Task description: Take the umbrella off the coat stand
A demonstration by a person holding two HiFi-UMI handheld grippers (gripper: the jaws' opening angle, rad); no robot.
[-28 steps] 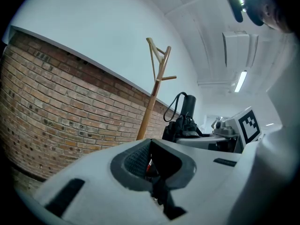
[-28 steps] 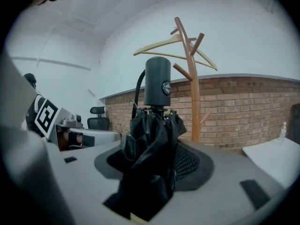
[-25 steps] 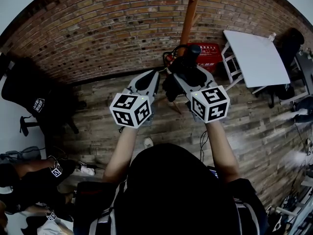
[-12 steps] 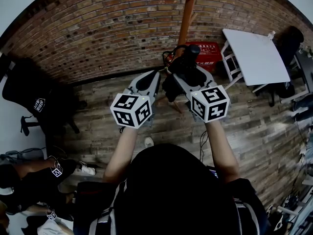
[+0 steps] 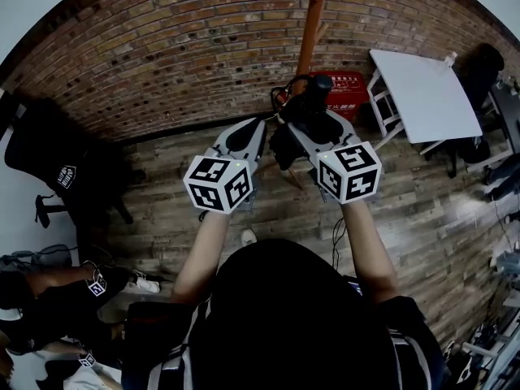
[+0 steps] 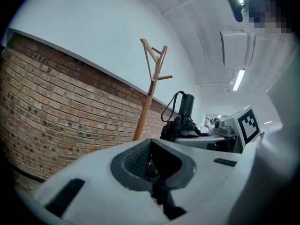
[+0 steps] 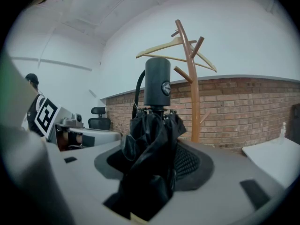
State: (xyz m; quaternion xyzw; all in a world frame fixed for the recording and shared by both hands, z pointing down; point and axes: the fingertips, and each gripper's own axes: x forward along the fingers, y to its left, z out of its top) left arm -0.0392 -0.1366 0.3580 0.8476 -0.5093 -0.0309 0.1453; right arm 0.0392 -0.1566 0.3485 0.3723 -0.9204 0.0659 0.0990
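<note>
The right gripper [image 7: 151, 170] had its jaws closed on the folded black umbrella [image 7: 152, 139]. They pinched the bunched canopy, so the handle [image 7: 157, 86] stood up above them and pointed at the far brick wall [image 5: 162, 47]. The wrist strap [image 7: 138, 93] hung in a loop beside the handle and seemed to be caught on nothing.

The wooden coat stand [image 7: 191, 93] rose beyond the umbrella, against the wall and slightly to the right in the right gripper view. It was apart from the umbrella, and only a wooden hanger [image 7: 176, 48] showed on its pegs. The left gripper [image 6: 152, 161] was level and just left of the right one. Its jaws were drawn together with nothing between them, and it did not touch the umbrella.

Judged from this, the lift off the peg looked done. The step in hand was the carry away, with the umbrella held in the air in front of the person over the plank floor [image 5: 406, 210].

The next move would probably be to draw the umbrella nearer and away from the stand. The strap should be kept from swinging back onto a peg. The grip was on soft fabric rather than the shaft, so the folds could slip, and a steady, unhurried pull would suit. The free left jaws could take the handle if support were wanted.
</note>
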